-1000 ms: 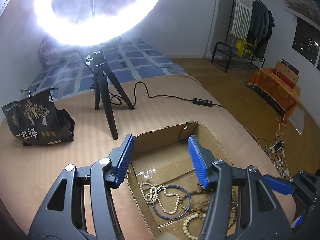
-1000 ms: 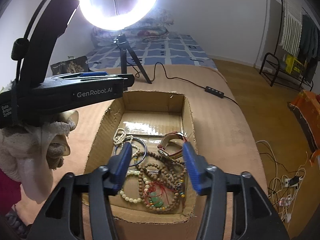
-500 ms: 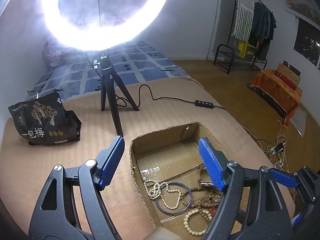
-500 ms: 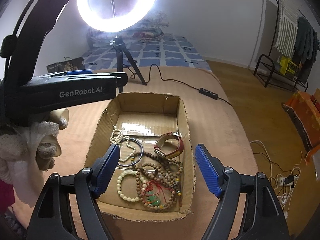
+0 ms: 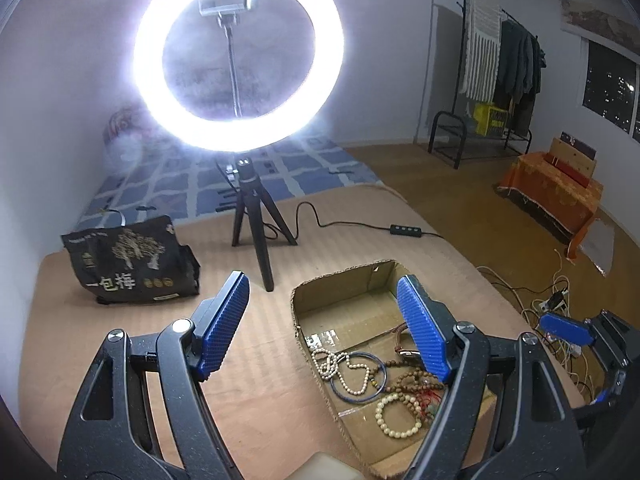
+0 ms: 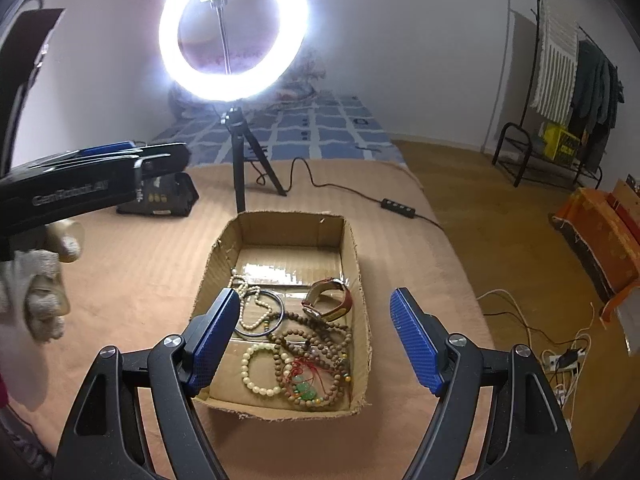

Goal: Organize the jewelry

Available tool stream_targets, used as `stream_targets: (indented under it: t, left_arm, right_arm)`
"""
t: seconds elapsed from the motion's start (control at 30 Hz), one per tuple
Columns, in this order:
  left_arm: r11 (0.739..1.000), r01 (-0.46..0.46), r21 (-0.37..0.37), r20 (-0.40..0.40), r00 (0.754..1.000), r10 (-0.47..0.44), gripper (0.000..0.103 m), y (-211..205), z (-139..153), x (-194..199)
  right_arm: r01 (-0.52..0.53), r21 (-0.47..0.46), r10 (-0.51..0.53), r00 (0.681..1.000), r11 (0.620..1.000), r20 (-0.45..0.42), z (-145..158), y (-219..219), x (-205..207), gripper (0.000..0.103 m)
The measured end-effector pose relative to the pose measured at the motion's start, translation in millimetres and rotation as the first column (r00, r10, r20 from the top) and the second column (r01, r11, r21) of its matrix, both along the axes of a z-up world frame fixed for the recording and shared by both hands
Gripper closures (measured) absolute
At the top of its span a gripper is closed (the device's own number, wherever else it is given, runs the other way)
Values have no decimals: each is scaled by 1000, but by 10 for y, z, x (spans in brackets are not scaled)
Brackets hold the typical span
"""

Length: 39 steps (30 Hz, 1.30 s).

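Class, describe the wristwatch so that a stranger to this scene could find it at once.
Find the open cardboard box in front of the ring light. The wristwatch lies by its right wall, beyond the tangled beads: the only piece with a reddish-brown strap.

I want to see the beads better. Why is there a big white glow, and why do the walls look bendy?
Left wrist view: the ring light glares and hazes the wall around it. Right wrist view: same glare, plus a shiny reflection on the cardboard box floor. Both views: the fisheye lens curves the edges.
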<state>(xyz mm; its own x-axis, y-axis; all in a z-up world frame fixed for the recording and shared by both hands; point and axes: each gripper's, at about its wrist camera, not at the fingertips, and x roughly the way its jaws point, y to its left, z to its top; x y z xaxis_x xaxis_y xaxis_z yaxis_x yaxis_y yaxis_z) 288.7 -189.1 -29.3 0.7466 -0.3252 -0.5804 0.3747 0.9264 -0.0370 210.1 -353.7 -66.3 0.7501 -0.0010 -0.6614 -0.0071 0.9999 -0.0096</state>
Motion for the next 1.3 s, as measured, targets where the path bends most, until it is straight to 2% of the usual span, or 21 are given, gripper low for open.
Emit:
stream_targets:
  t: [0.47, 0.53, 0.63, 0.8, 0.93, 1.17, 1.3]
  left_arm:
    - [1000, 7, -17, 62, 998, -6, 23, 536, 434, -912]
    - [1000, 5, -21, 75, 997, -4, 15, 613, 479, -1076]
    - [1000, -5, -21, 99, 995, 7, 13, 702, 506, -1284]
    - [1000, -13, 19, 113, 994, 11, 12, 777, 453, -1588]
    - [1000, -10, -1, 89, 996, 10, 12, 823, 377, -1768]
    - [1000, 0, 23, 22, 1000, 0, 12, 787, 208, -1905]
    - [998, 1, 59, 36, 999, -3, 10, 766, 155, -1994]
  right_arm:
    - [33, -1, -33, 995, 999, 89, 333, 38, -540, 25]
    - [37, -8, -36, 994, 999, 105, 363, 48, -621, 24]
    - [43, -22, -39, 991, 999, 131, 406, 62, -729, 23]
    - [50, -33, -44, 986, 998, 161, 454, 92, -877, 22]
    - [53, -27, -47, 983, 998, 178, 455, 92, -952, 21]
    - [63, -18, -58, 980, 998, 190, 450, 51, -1022, 21]
    - [67, -29, -61, 981, 997, 183, 418, 54, -1015, 21]
